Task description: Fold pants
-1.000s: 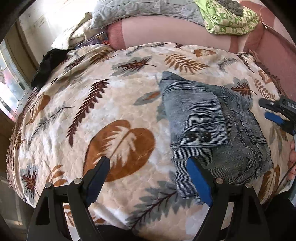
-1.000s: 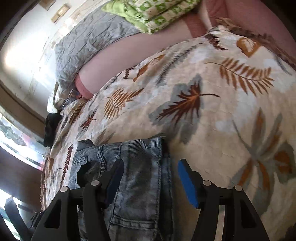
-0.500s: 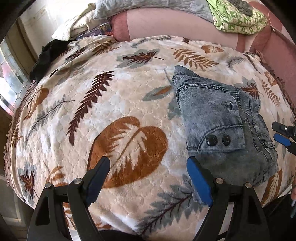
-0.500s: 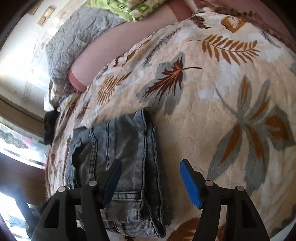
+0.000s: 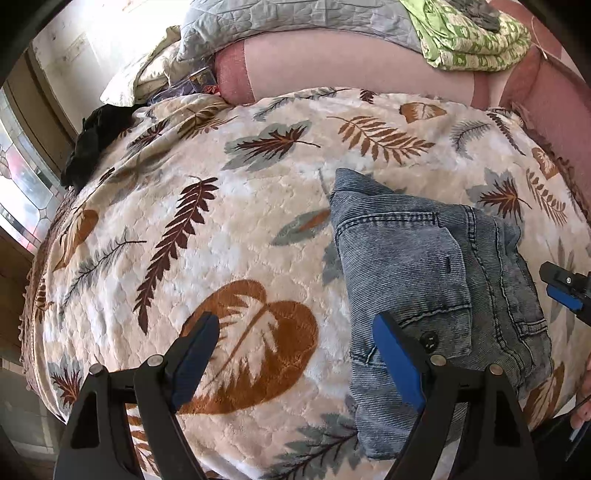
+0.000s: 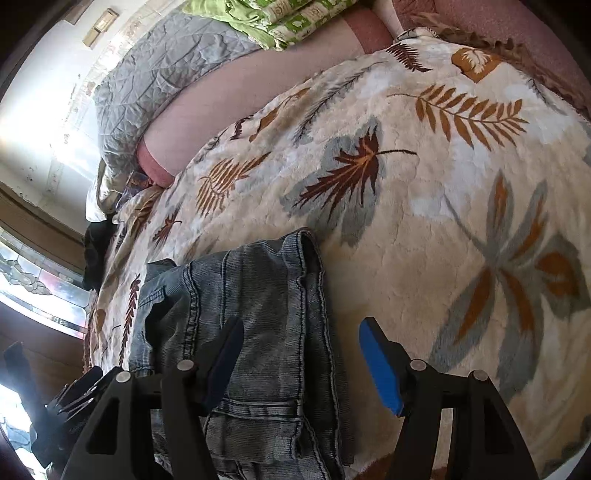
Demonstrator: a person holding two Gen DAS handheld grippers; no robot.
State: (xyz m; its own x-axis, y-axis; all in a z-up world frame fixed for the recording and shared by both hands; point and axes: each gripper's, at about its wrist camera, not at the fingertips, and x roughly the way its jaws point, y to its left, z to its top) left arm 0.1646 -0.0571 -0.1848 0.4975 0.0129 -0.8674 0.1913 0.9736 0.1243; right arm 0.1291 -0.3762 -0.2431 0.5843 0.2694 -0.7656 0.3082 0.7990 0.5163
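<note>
Grey-blue denim pants [image 5: 424, 280] lie folded into a compact bundle on a leaf-print blanket [image 5: 229, 229], pocket flap with two dark buttons on top. My left gripper [image 5: 295, 358] hovers open over the blanket. Its right finger hangs above the bundle's left edge and nothing is between its pads. In the right wrist view the same pants [image 6: 258, 314] lie under my right gripper [image 6: 301, 360], which is open. Its left finger is over the denim and its right finger over the bare blanket [image 6: 443, 221]. The right gripper [image 5: 565, 295] also shows at the edge of the left wrist view.
A pink bolster [image 5: 351, 62] runs along the back of the bed, with a grey quilt [image 5: 295, 14] and a green patterned cloth [image 5: 469, 37] on it. A black garment [image 5: 96, 140] lies at the far left by a window [image 5: 22, 173]. A hand [image 5: 583, 387] shows at lower right.
The left gripper has shifted across the bed, so the pocket buttons now sit close to its right finger. The right gripper has drawn back from the bundle, showing more of it. The pants lie still.
</note>
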